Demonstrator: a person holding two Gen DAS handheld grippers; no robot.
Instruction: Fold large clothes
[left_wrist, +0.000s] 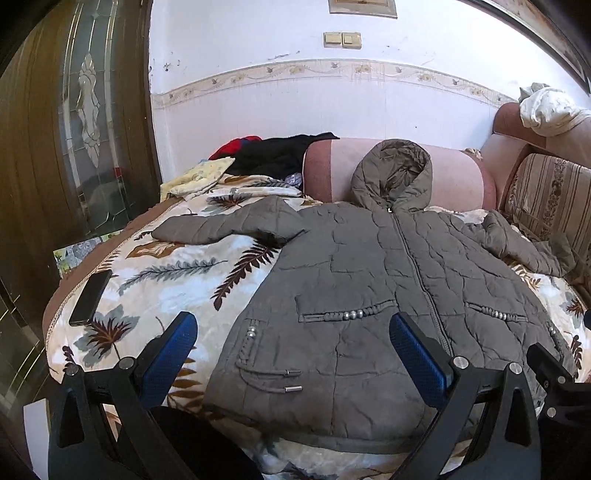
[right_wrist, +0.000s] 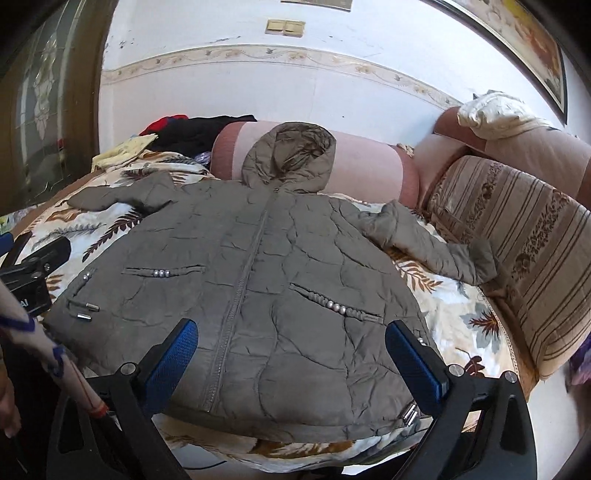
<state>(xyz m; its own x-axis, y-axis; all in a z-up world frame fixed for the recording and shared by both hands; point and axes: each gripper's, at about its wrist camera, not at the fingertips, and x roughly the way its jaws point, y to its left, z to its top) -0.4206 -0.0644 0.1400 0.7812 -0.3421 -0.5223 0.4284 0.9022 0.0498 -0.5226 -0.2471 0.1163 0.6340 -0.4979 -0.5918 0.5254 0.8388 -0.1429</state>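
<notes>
A grey-brown quilted hooded jacket (left_wrist: 369, 295) lies spread flat, front up and zipped, on a leaf-patterned bed cover (left_wrist: 166, 266). Its hood (left_wrist: 393, 173) rests against a pink bolster, and both sleeves stretch out sideways. My left gripper (left_wrist: 293, 343) hovers open over the jacket's lower left part, above its hem, with nothing between the blue fingers (left_wrist: 173, 350). In the right wrist view the same jacket (right_wrist: 258, 280) fills the middle, and my right gripper (right_wrist: 291, 350) hangs open over the lower right part by the hem. The right sleeve (right_wrist: 436, 243) reaches toward a striped cushion.
A black phone (left_wrist: 90, 297) lies on the bed's left edge. Dark and red clothes (left_wrist: 273, 153) are piled at the back left beside a pink bolster (left_wrist: 454, 173). A striped sofa cushion (right_wrist: 517, 258) borders the right. A wooden door (left_wrist: 74, 129) stands left. A person's patterned sleeve (right_wrist: 22, 325) shows at the left.
</notes>
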